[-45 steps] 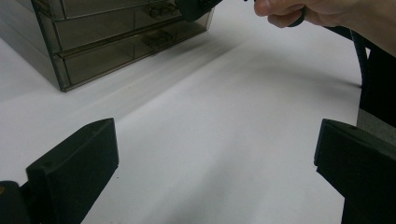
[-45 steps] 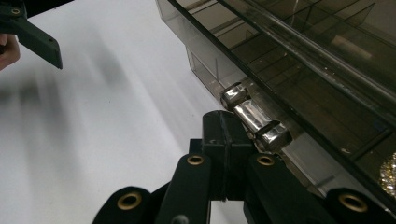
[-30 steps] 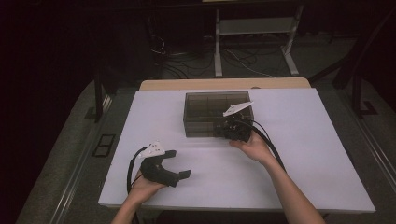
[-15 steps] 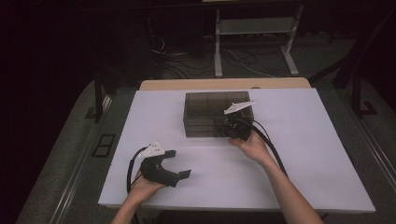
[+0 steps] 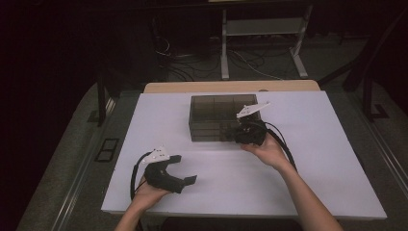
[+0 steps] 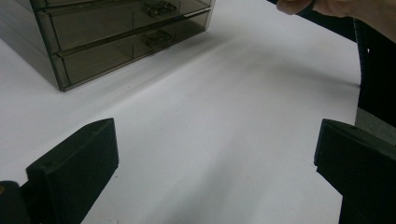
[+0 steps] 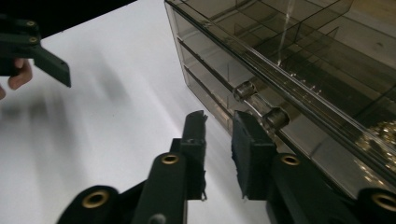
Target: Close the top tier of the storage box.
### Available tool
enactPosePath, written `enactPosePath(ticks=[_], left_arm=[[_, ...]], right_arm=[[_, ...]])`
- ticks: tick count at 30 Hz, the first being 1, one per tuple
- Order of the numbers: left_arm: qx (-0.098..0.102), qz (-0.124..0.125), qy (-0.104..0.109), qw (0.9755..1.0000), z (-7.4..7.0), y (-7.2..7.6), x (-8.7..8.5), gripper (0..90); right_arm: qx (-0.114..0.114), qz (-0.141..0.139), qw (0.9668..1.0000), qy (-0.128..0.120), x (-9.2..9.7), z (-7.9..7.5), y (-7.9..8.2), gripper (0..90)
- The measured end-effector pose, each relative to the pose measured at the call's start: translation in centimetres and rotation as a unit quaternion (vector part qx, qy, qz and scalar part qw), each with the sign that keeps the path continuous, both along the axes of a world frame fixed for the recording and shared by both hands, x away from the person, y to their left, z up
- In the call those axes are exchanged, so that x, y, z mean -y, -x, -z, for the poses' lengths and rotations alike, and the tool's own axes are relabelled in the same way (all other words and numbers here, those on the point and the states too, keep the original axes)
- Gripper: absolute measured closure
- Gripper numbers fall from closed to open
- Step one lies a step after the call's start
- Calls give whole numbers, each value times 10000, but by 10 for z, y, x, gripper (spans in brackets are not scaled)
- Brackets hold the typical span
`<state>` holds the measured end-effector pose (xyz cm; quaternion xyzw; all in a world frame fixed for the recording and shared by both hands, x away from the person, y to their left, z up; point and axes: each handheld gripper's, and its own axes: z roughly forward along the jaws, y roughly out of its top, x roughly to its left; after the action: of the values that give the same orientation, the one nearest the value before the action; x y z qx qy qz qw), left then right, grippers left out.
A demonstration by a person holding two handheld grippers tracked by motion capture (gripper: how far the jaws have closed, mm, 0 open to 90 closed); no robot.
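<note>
A smoky clear drawer box stands at the middle of the white table. My right gripper is against its front right corner. In the right gripper view the jaws have just been opening and stand a narrow gap apart with nothing between them. Their tips lie just short of a clear drawer handle. My left gripper rests near the table's front left, open wide and empty. It faces the drawer box.
The box's top is split into several compartments. A hand with the cable crosses the right edge of the left gripper view. Beyond the table's far edge are a wooden board, floor cables and a metal stand.
</note>
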<state>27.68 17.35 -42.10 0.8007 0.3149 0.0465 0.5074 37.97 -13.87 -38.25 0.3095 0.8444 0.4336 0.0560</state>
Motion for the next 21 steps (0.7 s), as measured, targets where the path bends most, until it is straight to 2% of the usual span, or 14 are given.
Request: enactPosePath(ticks=[5, 9, 19, 20, 21], left_arm=[[-13, 42, -36, 10000, 0, 0, 0, 0], [-22, 40, -9, 10000, 0, 1, 1, 0], [-17, 75, 41, 10000, -1, 3, 3, 0], [-9, 81, 39, 10000, -1, 2, 3, 0], [-10, 83, 41, 10000, -2, 3, 3, 0]], right_arm=[[50, -1, 10000, -19, 7, -7, 6, 645], [150, 66, 9999, 21, 13, -12, 12, 557], [254, 269, 9993, 18, 30, -14, 26, 170], [260, 246, 9994, 20, 32, -14, 28, 162], [286, 238, 9993, 34, 33, -13, 29, 89]])
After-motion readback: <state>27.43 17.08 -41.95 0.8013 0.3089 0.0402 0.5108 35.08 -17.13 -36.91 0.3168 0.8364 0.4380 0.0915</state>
